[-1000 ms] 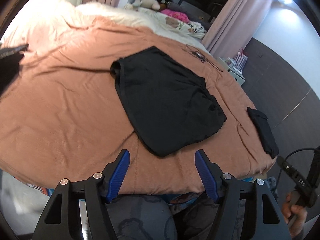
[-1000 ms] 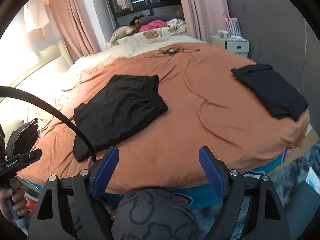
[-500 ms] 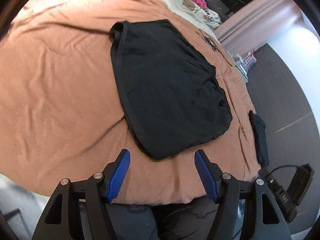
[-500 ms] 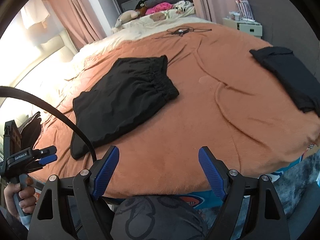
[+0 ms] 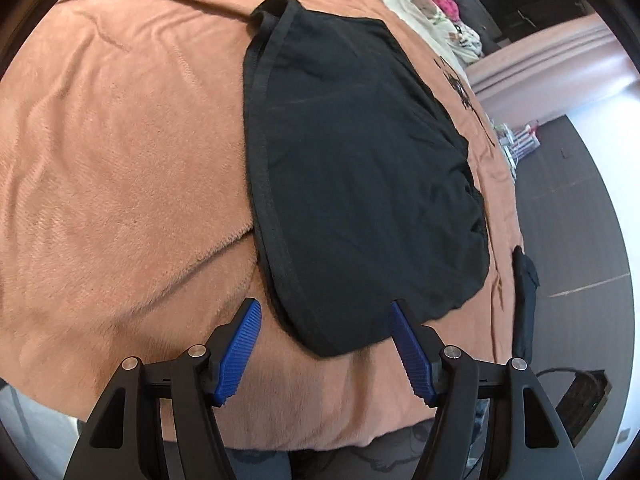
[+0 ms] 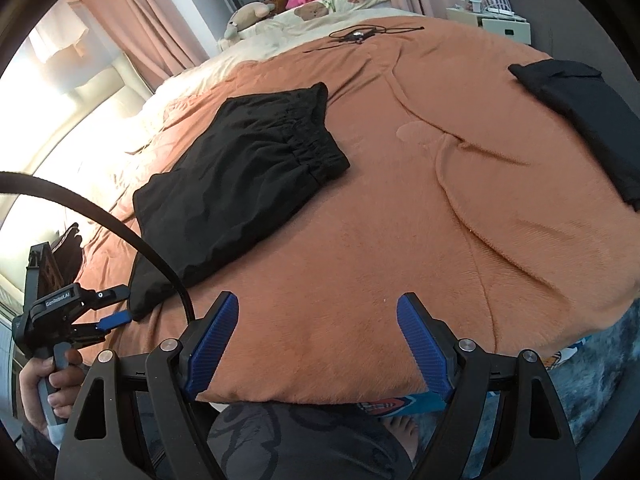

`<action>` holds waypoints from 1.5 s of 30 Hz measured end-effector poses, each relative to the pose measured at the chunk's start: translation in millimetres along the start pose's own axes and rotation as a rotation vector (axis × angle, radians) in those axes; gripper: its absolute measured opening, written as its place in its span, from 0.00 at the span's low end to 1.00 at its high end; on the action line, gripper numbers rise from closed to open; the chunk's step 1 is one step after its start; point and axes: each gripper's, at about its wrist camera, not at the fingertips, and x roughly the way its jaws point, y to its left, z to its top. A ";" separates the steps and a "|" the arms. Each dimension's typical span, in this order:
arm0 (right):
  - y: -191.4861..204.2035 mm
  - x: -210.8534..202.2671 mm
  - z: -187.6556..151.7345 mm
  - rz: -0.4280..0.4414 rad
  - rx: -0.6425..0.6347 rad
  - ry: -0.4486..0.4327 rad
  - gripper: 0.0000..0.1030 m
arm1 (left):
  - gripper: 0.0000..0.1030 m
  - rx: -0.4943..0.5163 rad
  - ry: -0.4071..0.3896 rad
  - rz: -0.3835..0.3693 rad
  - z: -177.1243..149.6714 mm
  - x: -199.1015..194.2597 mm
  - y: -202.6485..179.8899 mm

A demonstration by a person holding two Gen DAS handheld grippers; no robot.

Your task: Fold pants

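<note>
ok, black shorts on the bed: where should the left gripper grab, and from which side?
Take the black shorts at the near hem corner, coming in low from the bed's near edge. That corner lies flat on the orange blanket, right ahead of the open left gripper, so one finger could probably slide under.

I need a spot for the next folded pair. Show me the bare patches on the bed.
The widest bare stretch of orange blanket lies between the black shorts and the folded black garment at the right edge. Another lies left of the shorts' hem. Avoid the far end: a cable and soft toys crowd it. The left tool hangs at the shorts' near corner.
</note>
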 end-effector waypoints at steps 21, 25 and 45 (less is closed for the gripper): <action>3.0 22.5 16.0 0.084 0.042 0.017 0.79 | 0.12 -0.234 -0.045 -0.165 -10.5 0.8 23.8; -3.7 38.0 28.5 0.139 0.086 0.021 0.78 | 0.05 -0.212 -0.060 -0.139 -14.3 -5.9 15.8; -46.7 163.6 89.7 0.331 0.368 0.075 0.46 | 0.03 -0.145 -0.143 -0.118 -27.8 -43.0 -6.0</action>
